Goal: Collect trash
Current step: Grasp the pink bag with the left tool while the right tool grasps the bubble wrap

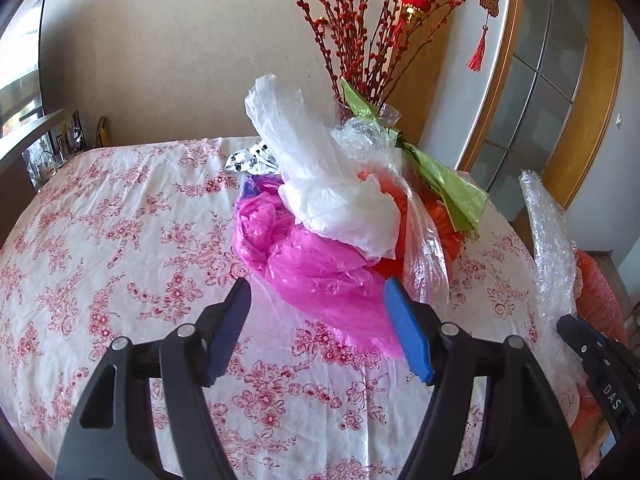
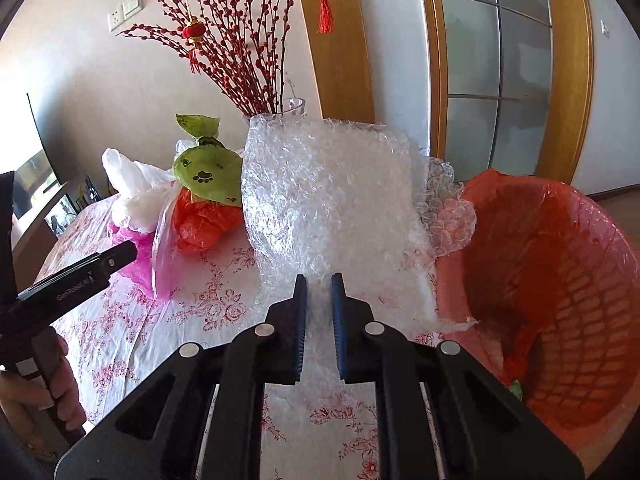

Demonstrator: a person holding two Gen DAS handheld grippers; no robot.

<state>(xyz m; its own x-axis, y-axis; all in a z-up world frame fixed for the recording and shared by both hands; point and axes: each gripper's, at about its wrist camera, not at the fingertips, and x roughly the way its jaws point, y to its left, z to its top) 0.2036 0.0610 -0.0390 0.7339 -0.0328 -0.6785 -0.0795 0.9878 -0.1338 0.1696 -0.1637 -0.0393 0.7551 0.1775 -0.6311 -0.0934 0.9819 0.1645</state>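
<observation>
A heap of plastic bags lies on the flowered tablecloth: a pink bag (image 1: 320, 268), a white bag (image 1: 320, 176), an orange bag (image 2: 204, 220) and a green paw-print bag (image 2: 208, 172). My left gripper (image 1: 318, 300) is open, just in front of the pink bag. My right gripper (image 2: 319, 280) is shut on a sheet of clear bubble wrap (image 2: 332, 196) and holds it upright above the table. The bubble wrap also shows in the left wrist view (image 1: 548, 240). A red mesh bin lined with an orange bag (image 2: 560, 280) stands to the right of it.
A glass vase of red berry branches (image 2: 288, 108) stands behind the heap. A crumpled silver wrapper (image 1: 250, 160) lies behind the pink bag. The tablecloth (image 1: 100, 240) stretches to the left. A wooden door frame and glass door (image 2: 496, 80) are at the back right.
</observation>
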